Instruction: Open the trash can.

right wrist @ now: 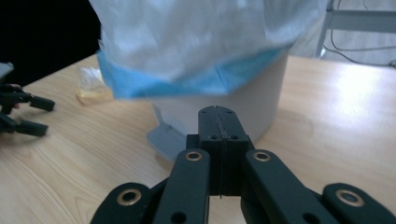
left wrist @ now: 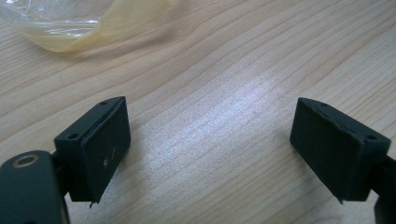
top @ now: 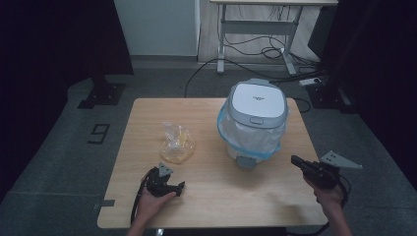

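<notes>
One upright bin (top: 255,123), pedal (top: 247,161) facing the person.

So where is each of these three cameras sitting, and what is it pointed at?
High view: above the person's side, looking forward and down on the wooden table; both forearms, left gripper and right gripper show.
Left gripper view: rides the left gripper, facing the tabletop and yellowish plastic bag; open fingers show.
Right gripper view: rides the right gripper, facing the pedal bin with its white liner; shut fingers show.
Shared: bag, bin and table.
</notes>
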